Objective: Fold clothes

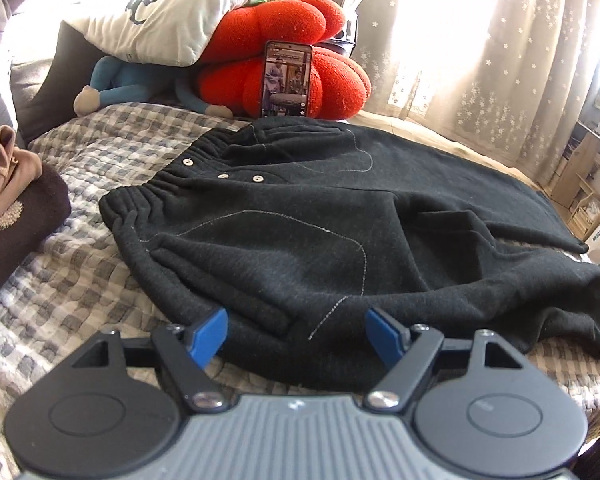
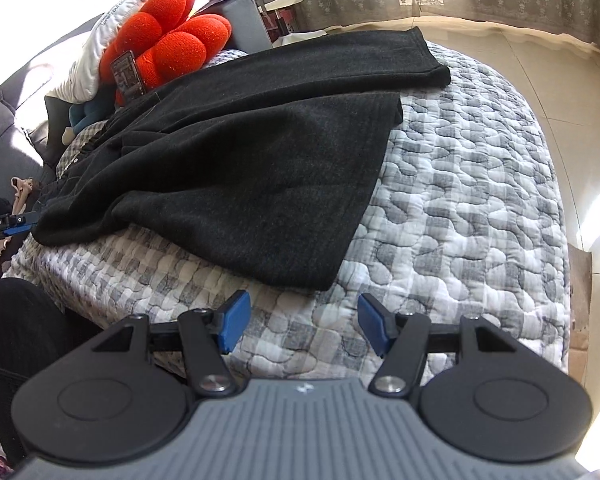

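Charcoal-black fleece trousers (image 1: 340, 216) with pale contrast stitching lie on the grey-and-white checked quilted cover (image 2: 460, 184); behind the trousers, red-orange plush cushions (image 1: 300, 52).

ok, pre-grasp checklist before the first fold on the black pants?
1. left gripper open: ok.
2. right gripper open: ok.
3. Left fingers straddle the black pants edge: ok.
4. Right gripper at the fabric: not ok, over bare quilt, short of the leg hem.
5. Pants flat: not ok, legs overlap and wrinkle.
6. phone clear of the waistband: cannot tell.
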`<state>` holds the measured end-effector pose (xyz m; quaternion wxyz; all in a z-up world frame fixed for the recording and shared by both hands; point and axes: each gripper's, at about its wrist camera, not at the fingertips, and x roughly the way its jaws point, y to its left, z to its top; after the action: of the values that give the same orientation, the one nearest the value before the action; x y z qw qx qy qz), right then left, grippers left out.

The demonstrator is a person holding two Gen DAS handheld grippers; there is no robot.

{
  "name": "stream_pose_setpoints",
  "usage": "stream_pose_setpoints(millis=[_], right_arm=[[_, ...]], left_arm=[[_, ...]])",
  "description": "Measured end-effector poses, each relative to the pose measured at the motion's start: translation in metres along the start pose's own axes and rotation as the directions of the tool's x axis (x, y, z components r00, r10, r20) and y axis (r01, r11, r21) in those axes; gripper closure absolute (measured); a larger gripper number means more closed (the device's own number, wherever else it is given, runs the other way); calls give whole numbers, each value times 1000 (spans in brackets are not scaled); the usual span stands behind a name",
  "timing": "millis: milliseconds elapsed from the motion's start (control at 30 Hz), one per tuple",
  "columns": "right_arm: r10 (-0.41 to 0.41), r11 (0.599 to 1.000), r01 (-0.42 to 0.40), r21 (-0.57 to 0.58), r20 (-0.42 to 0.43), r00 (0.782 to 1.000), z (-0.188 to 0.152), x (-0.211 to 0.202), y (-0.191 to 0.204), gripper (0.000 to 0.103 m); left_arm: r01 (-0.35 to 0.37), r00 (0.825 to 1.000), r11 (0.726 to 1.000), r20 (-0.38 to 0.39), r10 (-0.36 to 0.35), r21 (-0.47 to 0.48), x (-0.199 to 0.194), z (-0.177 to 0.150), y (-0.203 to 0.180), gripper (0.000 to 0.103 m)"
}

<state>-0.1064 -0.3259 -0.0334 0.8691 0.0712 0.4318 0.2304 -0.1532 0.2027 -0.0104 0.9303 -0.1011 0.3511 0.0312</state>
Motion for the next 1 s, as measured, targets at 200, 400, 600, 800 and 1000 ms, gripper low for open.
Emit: stream_pose_setpoints(millis=[200, 400, 600, 800, 1000], right_arm=[[0, 999, -5, 39, 107, 994, -9, 1, 0, 40], [-35, 990, 12, 143, 157, 987, -12, 2, -9, 40], [-52, 978, 3, 207, 235, 970, -28, 0, -12, 40], [-76, 972, -5, 234, 339, 938, -40, 5, -3, 40], [-108, 965, 0, 260, 403, 909, -43, 15, 7, 61]], left_arm=[[-24, 999, 999, 22, 25, -40, -11, -15, 2, 25], [-16, 1000, 997, 25, 18, -82, -19, -13, 18, 25], [-5, 1000, 987, 14, 8, -163, 0, -8, 47, 25], [27, 997, 941, 79, -1, -337, 21, -15, 72, 26], [55, 991, 886, 136, 9, -461, 35, -20, 87, 38]])
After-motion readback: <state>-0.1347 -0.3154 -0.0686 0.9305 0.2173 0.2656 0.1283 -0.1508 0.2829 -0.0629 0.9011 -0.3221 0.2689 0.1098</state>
